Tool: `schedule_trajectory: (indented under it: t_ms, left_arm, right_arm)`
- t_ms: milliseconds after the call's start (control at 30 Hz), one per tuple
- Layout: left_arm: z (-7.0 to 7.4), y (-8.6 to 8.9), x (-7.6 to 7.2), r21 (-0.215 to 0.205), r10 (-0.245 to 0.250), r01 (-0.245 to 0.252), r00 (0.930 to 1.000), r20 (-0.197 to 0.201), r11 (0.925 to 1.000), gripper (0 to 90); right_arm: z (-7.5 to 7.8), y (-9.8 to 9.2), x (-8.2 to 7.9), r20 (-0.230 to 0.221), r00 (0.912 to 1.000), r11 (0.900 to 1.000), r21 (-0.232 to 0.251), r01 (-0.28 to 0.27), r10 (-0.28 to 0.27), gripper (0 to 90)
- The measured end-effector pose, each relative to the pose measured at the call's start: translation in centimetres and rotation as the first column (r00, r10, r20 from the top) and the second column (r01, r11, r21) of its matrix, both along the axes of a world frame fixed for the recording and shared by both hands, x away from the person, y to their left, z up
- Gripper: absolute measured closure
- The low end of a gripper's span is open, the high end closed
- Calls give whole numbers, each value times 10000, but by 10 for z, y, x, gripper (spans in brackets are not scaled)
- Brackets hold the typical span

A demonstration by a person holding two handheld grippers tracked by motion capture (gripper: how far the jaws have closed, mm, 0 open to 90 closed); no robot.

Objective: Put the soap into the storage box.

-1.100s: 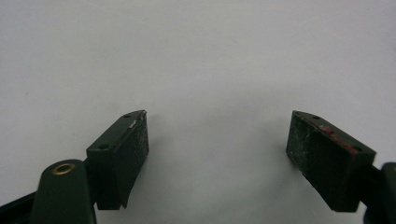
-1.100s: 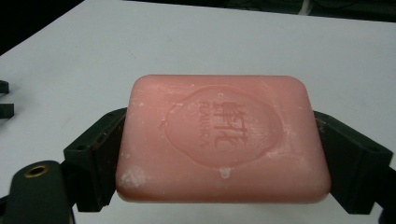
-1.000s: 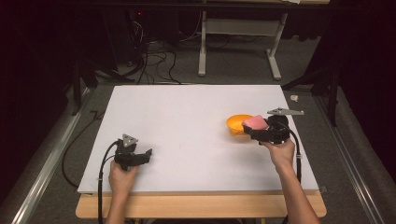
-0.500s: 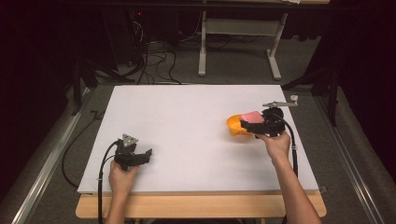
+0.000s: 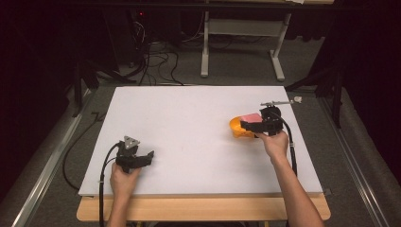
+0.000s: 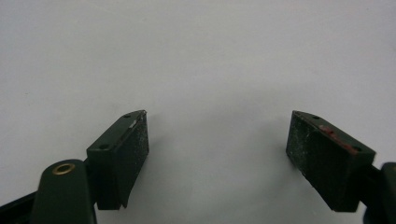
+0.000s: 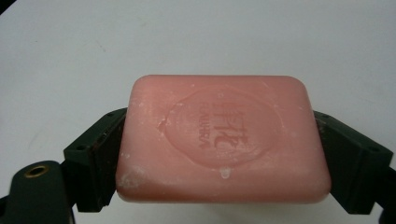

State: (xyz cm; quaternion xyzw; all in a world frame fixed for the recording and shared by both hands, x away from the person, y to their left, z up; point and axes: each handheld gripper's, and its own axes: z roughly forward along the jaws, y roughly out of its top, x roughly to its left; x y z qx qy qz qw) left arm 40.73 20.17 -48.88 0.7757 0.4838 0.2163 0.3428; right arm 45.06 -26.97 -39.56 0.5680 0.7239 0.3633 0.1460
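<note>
A pink bar of soap (image 7: 219, 135) with a stamped emblem sits across my right gripper (image 7: 219, 158), whose two black jaws press on its short ends. In the high view that right gripper (image 5: 249, 121) points left at the table's right side. It holds the soap (image 5: 251, 117) just over the right rim of an orange dish (image 5: 236, 128). My left gripper (image 5: 147, 158) rests low on the white table near the front left, held in a hand. Its jaws stand wide apart with only bare table between its pads (image 6: 135, 149).
The white tabletop (image 5: 189, 123) lies on a wooden board with its front edge near the person. A thin metal tool (image 5: 274, 102) and a small white object (image 5: 298, 99) lie near the far right corner. Cables and a desk frame stand on the floor beyond.
My right hand has carried the soap a little farther from the person and slightly left, so the soap now shows beside the orange dish. The left gripper has stayed put.
</note>
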Motion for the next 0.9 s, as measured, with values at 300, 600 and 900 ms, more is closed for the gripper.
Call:
schedule_trajectory:
  t_ms: [300, 600, 900]
  left_arm:
    - [0, 0, 0, 12, 2, -2, 10000, 7, 10000, 216]
    - [0, 0, 0, 13, 17, -17, 10000, 32, 10000, 215]
    - [0, 0, 0, 8, 19, -19, 10000, 47, 10000, 216]
  right_arm:
    - [-5, 6, 8, -207, 9997, 9998, -105, 146, -148, 136]
    - [-12, 14, 15, -470, 9985, 9990, -373, 255, -272, 136]
    - [-16, 17, 22, -787, 9959, 9983, -423, 413, -445, 135]
